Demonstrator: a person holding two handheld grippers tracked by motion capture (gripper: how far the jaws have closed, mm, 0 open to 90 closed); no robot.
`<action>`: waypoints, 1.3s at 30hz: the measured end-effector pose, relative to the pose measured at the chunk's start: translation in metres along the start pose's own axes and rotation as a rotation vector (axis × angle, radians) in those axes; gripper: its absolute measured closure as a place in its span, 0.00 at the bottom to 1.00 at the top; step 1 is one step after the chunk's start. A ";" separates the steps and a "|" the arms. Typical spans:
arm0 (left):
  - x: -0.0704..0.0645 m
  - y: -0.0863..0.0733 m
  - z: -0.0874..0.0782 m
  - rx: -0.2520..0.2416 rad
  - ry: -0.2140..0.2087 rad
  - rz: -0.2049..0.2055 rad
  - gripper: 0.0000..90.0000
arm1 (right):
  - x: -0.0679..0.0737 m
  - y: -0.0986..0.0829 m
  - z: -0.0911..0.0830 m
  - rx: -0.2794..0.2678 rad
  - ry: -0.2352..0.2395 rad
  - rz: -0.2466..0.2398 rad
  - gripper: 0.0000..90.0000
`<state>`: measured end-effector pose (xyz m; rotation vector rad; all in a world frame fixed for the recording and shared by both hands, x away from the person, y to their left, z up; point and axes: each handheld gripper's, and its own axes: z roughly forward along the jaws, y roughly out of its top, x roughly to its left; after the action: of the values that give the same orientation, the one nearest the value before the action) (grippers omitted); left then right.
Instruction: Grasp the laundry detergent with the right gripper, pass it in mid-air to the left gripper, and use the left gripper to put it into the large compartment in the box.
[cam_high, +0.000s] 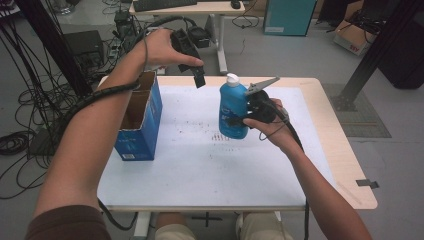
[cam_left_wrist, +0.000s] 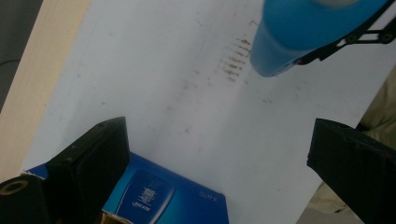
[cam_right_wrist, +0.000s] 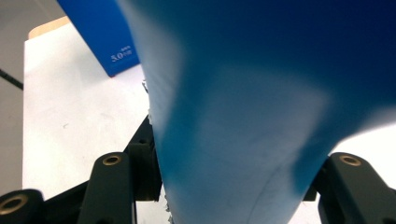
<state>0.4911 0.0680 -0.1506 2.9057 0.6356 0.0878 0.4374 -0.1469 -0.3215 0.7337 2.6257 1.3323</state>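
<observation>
The right gripper (cam_high: 239, 120) is clamped on the blue bottle (cam_high: 232, 111), its jaws pressing both sides of the body; the bottle stands upright on the white mat (cam_high: 210, 165), near the middle of the table (cam_high: 345, 165), white cap on top. To its left, well apart, the open blue box (cam_high: 140, 120) stands at the mat's left edge. Farther back, the left gripper (cam_high: 197, 75) hangs in the air above the box's far end, jaws spread wide and holding nothing, tilted down toward the mat.

Box (cam_high: 140, 117) on table (cam_high: 200, 170), left of bottle (cam_high: 232, 110)
</observation>
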 end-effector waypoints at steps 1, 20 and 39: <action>-0.002 -0.004 -0.004 -0.009 -0.011 0.030 0.07 | 0.002 0.006 0.009 0.001 0.015 -0.033 0.47; -0.024 -0.026 -0.004 0.040 -0.037 0.154 0.05 | 0.034 0.037 0.069 -0.020 0.176 -0.203 0.47; -0.057 -0.035 0.007 0.131 -0.059 0.253 0.05 | 0.063 0.041 0.077 -0.083 0.277 -0.284 0.47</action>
<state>0.4258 0.0741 -0.1647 3.0874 0.2714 -0.0096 0.4207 -0.0410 -0.3282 0.1628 2.7236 1.5360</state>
